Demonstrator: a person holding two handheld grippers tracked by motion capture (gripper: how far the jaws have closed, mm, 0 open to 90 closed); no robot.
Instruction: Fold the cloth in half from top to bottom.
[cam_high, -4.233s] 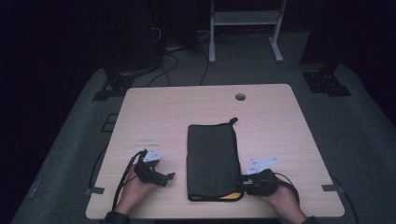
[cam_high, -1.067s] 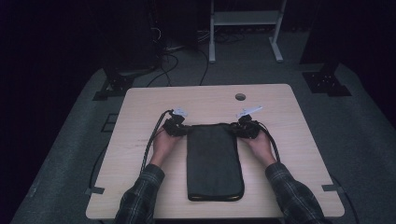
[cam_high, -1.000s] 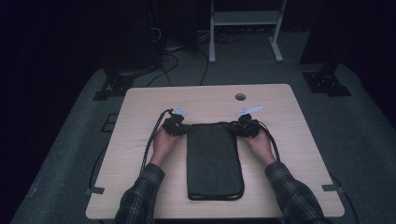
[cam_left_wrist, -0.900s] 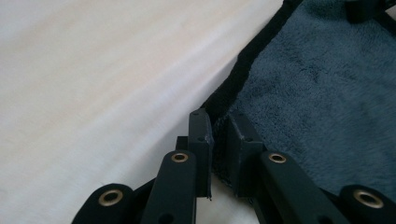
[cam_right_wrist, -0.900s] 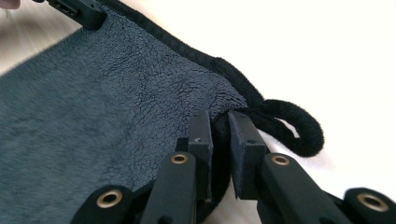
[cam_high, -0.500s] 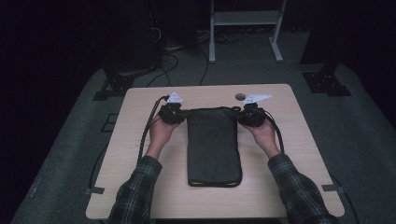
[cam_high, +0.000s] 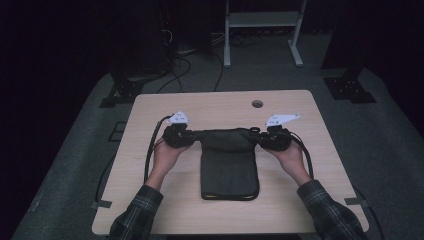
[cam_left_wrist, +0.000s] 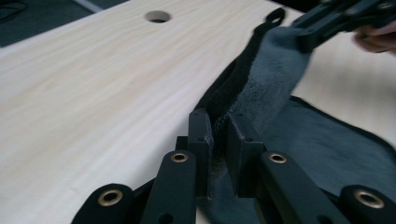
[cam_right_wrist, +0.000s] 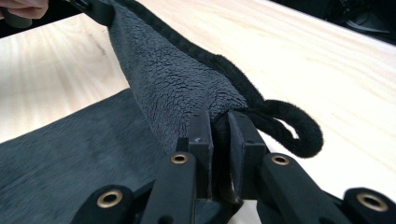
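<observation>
Your left gripper (cam_high: 186, 135) and right gripper (cam_high: 264, 137) are black; each carries a pale grey three-cornered plate on top and trails a black cable; each has two flat black jaws on linkage arms with brass-ringed pivot holes and small screws; your sleeves (cam_high: 137, 212) are dark plaid.

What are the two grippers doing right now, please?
Left gripper: closed on the far left corner of the dark towel.
Right gripper: closed on the towel's far right corner, beside its loop.
</observation>
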